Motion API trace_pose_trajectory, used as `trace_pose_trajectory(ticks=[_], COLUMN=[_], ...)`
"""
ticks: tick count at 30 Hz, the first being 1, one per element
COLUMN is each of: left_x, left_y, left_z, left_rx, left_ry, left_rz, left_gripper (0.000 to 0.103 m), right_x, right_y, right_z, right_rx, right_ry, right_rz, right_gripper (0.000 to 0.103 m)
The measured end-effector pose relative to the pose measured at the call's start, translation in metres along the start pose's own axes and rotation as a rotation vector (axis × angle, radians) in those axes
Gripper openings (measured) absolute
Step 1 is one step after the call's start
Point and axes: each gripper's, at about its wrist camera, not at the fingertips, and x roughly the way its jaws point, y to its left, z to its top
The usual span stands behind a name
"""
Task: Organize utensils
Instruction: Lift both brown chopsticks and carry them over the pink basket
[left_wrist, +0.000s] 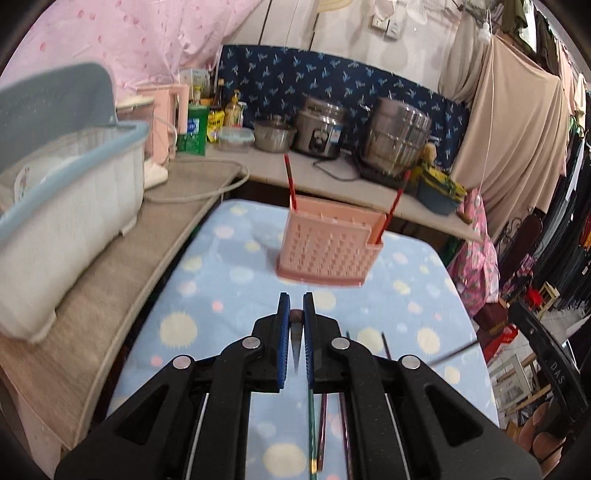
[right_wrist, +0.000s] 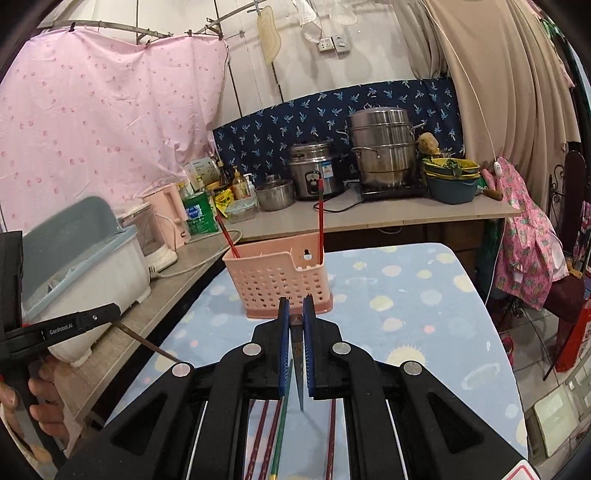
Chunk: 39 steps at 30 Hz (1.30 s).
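Each claw is clamped tight on one chopstick: the left claw (left_wrist: 296, 304) pinches a dark, tapered chopstick (left_wrist: 296, 343) whose tip hangs down toward the camera, and the right claw (right_wrist: 296, 308) grips another chopstick (right_wrist: 299, 373) the same way. Beneath them, loose chopsticks (right_wrist: 277, 432), maroon and one green, lie lengthwise on the counter (right_wrist: 424, 295), which has a blue dotted cover. Farther on stands the pink perforated holder (right_wrist: 280, 286), upright, unobstructed, with two red chopsticks (right_wrist: 320, 221) leaning out of its corners. Left of it sits a dish rack (left_wrist: 70, 206); beyond, a rice cooker (right_wrist: 314, 170) and a steel steamer pot (right_wrist: 382, 151).
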Motion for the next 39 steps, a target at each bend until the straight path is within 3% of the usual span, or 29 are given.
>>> trace_pose_trajectory(ticks=[12,19,22,27,39], left_x=[-0.001,0.015,0.034,0.076,0.154], left_y=[-0.03,-0.044,-0.047,-0.047,-0.022], left_z=[0.112,0.182,0.203,0.212,0.174], left_rx=[0.028,-0.006,-0.011,-0.008,-0.029], left_ry=[-0.173,-0.319,-0.331,-0.304,-0.171], left_rz=[-0.007,-0.001,0.016,0.059,0.07], left_gripper=[0.007,0.007,0.007,0.007,0.007], right_x=[0.024,0.074,0.097,0.143,0.225], right_y=[0.01,0.019,0.021,0.018,-0.001], right_z=[0.112,0.182,0.198,0.199,0.144], right_rx=[0.009,0.039,0.045,0.057,0.063], right_ry=[-0.171,-0.26,-0.272,-0.233,-0.076], right_rz=[0.059,0.087,0.089,0.087,0.072], right_gripper=[0.007,0.007,0.007,0.007,0.007])
